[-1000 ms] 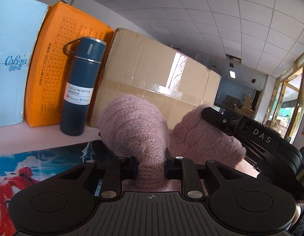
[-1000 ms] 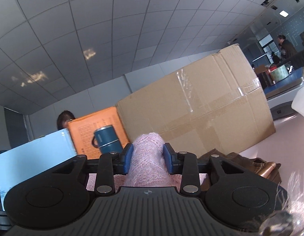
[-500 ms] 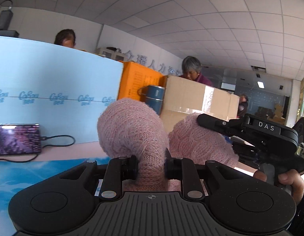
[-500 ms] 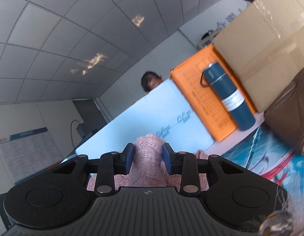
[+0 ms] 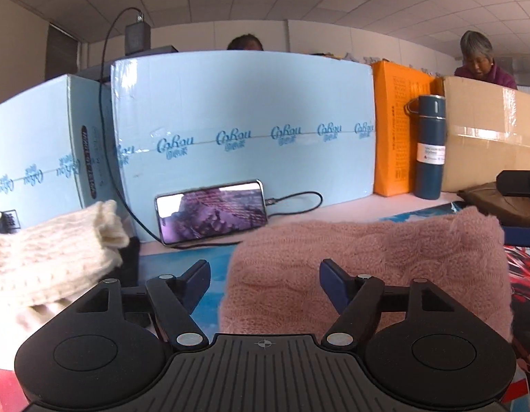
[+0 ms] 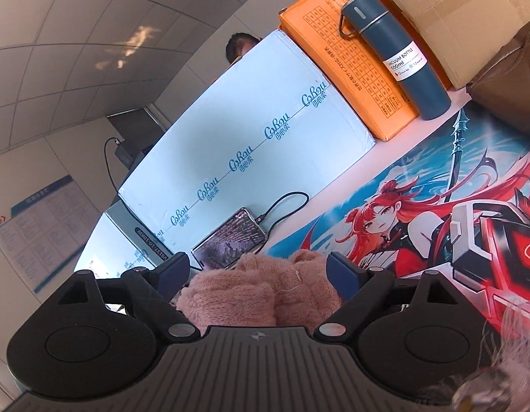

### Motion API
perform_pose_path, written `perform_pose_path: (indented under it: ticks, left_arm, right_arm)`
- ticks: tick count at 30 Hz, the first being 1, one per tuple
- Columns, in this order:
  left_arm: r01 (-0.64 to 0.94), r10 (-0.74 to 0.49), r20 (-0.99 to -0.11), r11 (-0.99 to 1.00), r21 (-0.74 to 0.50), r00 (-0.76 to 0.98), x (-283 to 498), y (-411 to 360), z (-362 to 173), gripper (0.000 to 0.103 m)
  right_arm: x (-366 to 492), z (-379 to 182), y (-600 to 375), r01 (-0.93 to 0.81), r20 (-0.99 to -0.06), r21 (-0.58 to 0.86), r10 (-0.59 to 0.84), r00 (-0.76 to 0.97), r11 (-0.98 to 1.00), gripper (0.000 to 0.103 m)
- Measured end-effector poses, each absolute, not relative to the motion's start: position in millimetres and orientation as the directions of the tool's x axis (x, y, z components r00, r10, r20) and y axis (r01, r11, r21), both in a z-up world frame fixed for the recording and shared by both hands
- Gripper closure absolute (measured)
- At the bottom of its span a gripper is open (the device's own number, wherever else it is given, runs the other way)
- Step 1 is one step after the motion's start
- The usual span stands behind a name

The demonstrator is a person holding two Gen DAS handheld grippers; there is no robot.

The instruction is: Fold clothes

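A pink knitted garment (image 5: pixel 367 267) lies bunched on the printed desk mat (image 6: pixel 419 199). My left gripper (image 5: pixel 265 274) is open, its fingers spread wide with the garment's left part lying between them, not pinched. My right gripper (image 6: pixel 256 269) is open too, and the pink knit (image 6: pixel 261 295) sits loose between its fingers. A cream knitted garment (image 5: pixel 48 254) lies to the left of the pink one.
A phone (image 5: pixel 211 211) on a cable leans against light blue boxes (image 5: pixel 244 130) at the back. An orange box (image 5: pixel 398 130), a dark blue vacuum bottle (image 5: pixel 429 151) and a cardboard box (image 5: pixel 491 134) stand to the right. A brown garment (image 6: pixel 505 82) lies by the bottle.
Both grippers were shut on the pink knit and held it up; they swung left and down, then opened and let the garment go onto the mat.
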State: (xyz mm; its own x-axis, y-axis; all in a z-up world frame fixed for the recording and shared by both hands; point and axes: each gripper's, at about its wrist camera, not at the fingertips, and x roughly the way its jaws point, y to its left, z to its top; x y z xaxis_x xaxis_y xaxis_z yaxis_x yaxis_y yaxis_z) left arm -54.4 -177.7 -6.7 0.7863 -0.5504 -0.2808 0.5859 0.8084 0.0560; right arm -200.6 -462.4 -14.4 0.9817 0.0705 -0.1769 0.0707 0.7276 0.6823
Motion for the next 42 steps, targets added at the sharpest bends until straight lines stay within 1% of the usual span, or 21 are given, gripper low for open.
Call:
perform_pose_path:
  ticks: [2,3,5,6,9,14,15,16,17,19,21,25,30,31,32,33,34,35,36,39,42]
  left_arm:
    - [0.634,-0.615,-0.208,0.773,0.034,0.761,-68.8,-173.3,1.8,0.023]
    - [0.683,-0.669,-0.181,0.73,0.025,0.721,-76.9,-172.8,5.7,0.015]
    - [0.798,-0.783,-0.18,0.603,0.015,0.595,-92.1,-184.2,11.2,0.008]
    - [0.832,-0.813,-0.199,0.555,0.014,0.547,-98.0,-193.5,10.0,0.004]
    - [0.906,-0.872,-0.266,0.423,0.01,0.41,-112.3,-222.5,5.4,0.003]
    - [0.887,-0.782,-0.467,0.461,0.013,0.413,-89.0,-269.1,-14.6,0.006]
    - [0.878,-0.773,-0.481,0.479,-0.011,0.415,-81.1,-268.8,-18.3,0.019]
    - [0.867,-0.769,-0.487,0.495,-0.046,0.413,-72.3,-265.4,-20.6,0.037]
    - [0.859,-0.775,-0.482,0.505,-0.086,0.407,-63.5,-259.4,-20.9,0.042]
    - [0.84,-0.794,-0.461,0.516,-0.169,0.395,-49.2,-243.8,-19.6,0.068]
    - [0.823,-0.815,-0.418,0.522,-0.227,0.401,-42.6,-226.8,-15.8,0.078]
    - [0.788,-0.813,-0.308,0.568,-0.238,0.494,-44.6,-189.1,-1.7,0.082]
    - [0.71,-0.74,-0.233,0.672,-0.212,0.631,-37.0,-153.7,15.0,0.082]
    - [0.688,-0.718,-0.222,0.696,-0.206,0.659,-34.2,-147.4,17.8,0.082]
    - [0.664,-0.693,-0.211,0.721,-0.197,0.689,-32.2,-141.2,21.0,0.082]
    - [0.642,-0.668,-0.201,0.744,-0.185,0.717,-31.1,-135.4,23.2,0.082]
    - [0.62,-0.644,-0.191,0.765,-0.172,0.741,-31.1,-130.3,24.8,0.082]
    - [0.598,-0.619,-0.18,0.785,-0.16,0.764,-31.0,-125.2,26.3,0.082]
    - [0.575,-0.593,-0.169,0.805,-0.148,0.787,-30.9,-120.0,27.8,0.083]
    - [0.528,-0.542,-0.136,0.84,-0.124,0.83,-30.1,-109.2,33.8,0.083]
    - [0.516,-0.528,-0.109,0.848,-0.12,0.842,-28.2,-105.1,40.8,0.084]
  right_arm:
    - [-201.2,-10.0,-462.6,0.051,-0.166,0.683,0.086,0.982,0.729,0.014]
    - [-199.8,-6.6,-462.1,0.034,-0.154,0.676,0.096,0.983,0.736,0.011]
    - [-197.1,-0.4,-460.4,0.017,-0.139,0.649,0.096,0.986,0.76,0.006]
    - [-195.7,2.6,-459.6,0.01,-0.131,0.635,0.095,0.987,0.772,0.005]
    - [-190.1,5.3,-463.6,0.041,-0.135,0.619,0.055,0.989,0.784,0.004]
    - [-187.5,-4.0,-473.8,0.11,-0.168,0.661,0.004,0.986,0.742,0.004]
    - [-189.2,-6.6,-476.0,0.127,-0.176,0.672,-0.009,0.984,0.73,0.004]
    - [-190.3,-9.5,-479.2,0.141,-0.183,0.68,-0.02,0.983,0.72,0.004]
    - [-191.4,-12.4,-482.3,0.155,-0.191,0.687,-0.03,0.981,0.71,0.003]
    - [-188.3,-16.7,-485.6,0.2,-0.229,0.684,-0.053,0.972,0.702,0.002]
    - [-181.2,-20.1,-484.9,0.221,-0.272,0.675,-0.041,0.961,0.704,0.002]
    - [-159.2,-26.1,-477.1,0.212,-0.352,0.656,0.045,0.935,0.725,0.002]
    - [-126.2,-33.5,-457.0,0.26,-0.488,0.57,0.067,0.87,0.779,0.002]
    - [-121.4,-32.9,-449.9,0.256,-0.504,0.53,0.057,0.862,0.809,0.004]
    - [-116.6,-32.4,-442.7,0.251,-0.518,0.488,0.046,0.854,0.836,0.013]
    - [-111.8,-31.8,-435.6,0.245,-0.532,0.445,0.035,0.846,0.861,0.036]
    - [-107.0,-31.3,-428.5,0.238,-0.546,0.402,0.022,0.838,0.884,0.049]
    - [-102.3,-30.8,-421.7,0.23,-0.557,0.359,0.01,0.83,0.905,0.069]
    - [-101.3,-30.1,-420.5,0.217,-0.549,0.346,0.01,0.835,0.913,0.077]
    - [-103.8,-20.1,-422.5,0.204,-0.493,0.299,-0.032,0.87,0.932,0.087]
    - [-111.7,-2.4,-432.2,0.238,-0.398,0.248,-0.126,0.909,0.939,0.089]
